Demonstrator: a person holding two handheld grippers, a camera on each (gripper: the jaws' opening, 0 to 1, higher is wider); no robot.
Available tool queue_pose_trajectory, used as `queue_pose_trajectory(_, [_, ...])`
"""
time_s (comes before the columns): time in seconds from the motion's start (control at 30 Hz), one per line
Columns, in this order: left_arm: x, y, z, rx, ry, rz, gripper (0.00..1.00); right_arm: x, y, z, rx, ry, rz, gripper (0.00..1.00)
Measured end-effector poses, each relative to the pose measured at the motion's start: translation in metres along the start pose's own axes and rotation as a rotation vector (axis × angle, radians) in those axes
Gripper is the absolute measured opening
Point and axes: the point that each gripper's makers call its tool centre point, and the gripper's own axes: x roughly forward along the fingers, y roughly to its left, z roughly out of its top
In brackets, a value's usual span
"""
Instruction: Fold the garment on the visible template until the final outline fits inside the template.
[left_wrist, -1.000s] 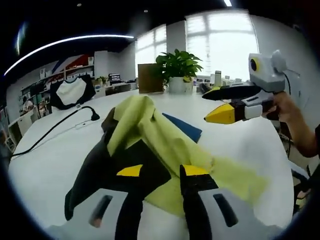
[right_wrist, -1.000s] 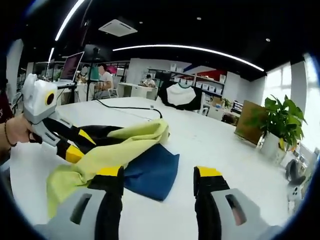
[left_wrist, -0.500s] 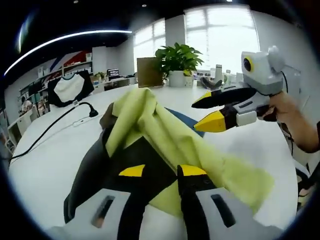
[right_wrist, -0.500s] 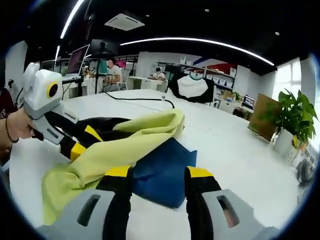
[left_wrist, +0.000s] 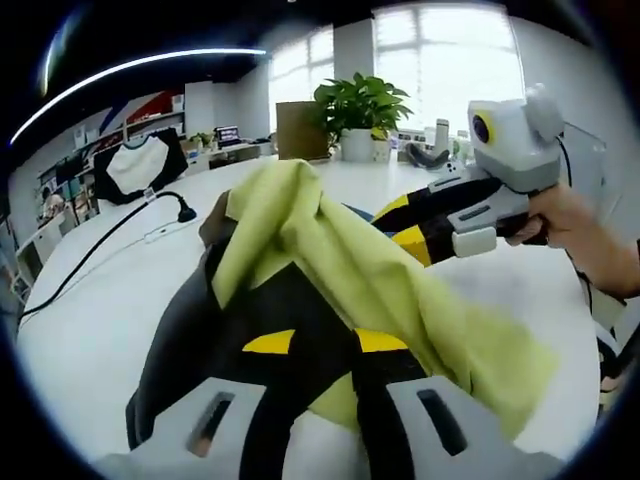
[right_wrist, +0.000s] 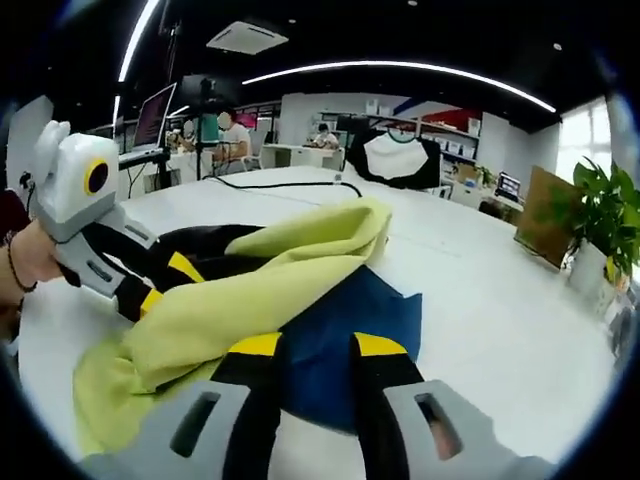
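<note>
Closing in over 1 s, both grippers reached garment bunched atop blue template; left gripper and right gripper narrowed, grip uncertain. Fold unstarted.

- White round worktop, black cable run across it toward the far edge.
- Potted plant and brown board placed at the far edge, bright windows behind.
- Dark ceiling, curved light strip, ceiling AC unit.
- Desks with a monitor and seated people seen beyond the worktop.
- Black-and-white chair at the worktop's far side.
</note>
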Motion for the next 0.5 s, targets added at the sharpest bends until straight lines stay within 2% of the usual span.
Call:
queue_pose_trajectory(0.07, [0.000, 0.000, 0.000, -0.003, 0.000, 0.001, 0.21, 0.002, 0.006, -0.006, 0.058, 0.024, 0.028, 0.21])
queue_pose_trajectory(0.1, [0.000, 0.000, 0.000, -0.003, 0.003, 0.002, 0.21, 0.003, 0.008, -0.004, 0.075, 0.014, 0.044, 0.21])
queue_pose_trajectory(0.23, [0.001, 0.000, 0.000, -0.005, 0.012, 0.001, 0.21, 0.003, 0.011, -0.003, 0.044, 0.017, 0.052, 0.16])
queue_pose_trajectory(0.3, [0.002, -0.002, 0.000, -0.040, 0.015, -0.010, 0.18, 0.006, 0.011, -0.005, 0.030, 0.029, 0.050, 0.15])
queue_pose_trajectory(0.37, [0.003, -0.003, 0.000, -0.014, 0.013, 0.001, 0.14, 0.008, 0.014, -0.010, 0.024, 0.045, 0.062, 0.12])
queue_pose_trajectory(0.4, [0.003, -0.003, 0.000, 0.026, 0.015, 0.014, 0.11, 0.009, 0.016, -0.012, 0.006, 0.048, 0.072, 0.10])
queue_pose_trajectory(0.43, [0.003, -0.002, 0.001, 0.056, 0.016, 0.026, 0.08, 0.010, 0.015, -0.009, -0.066, 0.027, 0.071, 0.09])
queue_pose_trajectory(0.47, [0.003, -0.002, 0.001, 0.066, 0.020, 0.035, 0.07, 0.010, 0.018, -0.008, -0.112, 0.025, 0.093, 0.07])
queue_pose_trajectory(0.5, [0.003, -0.004, 0.001, 0.058, 0.022, 0.032, 0.06, 0.011, 0.020, -0.008, -0.117, 0.009, 0.102, 0.06])
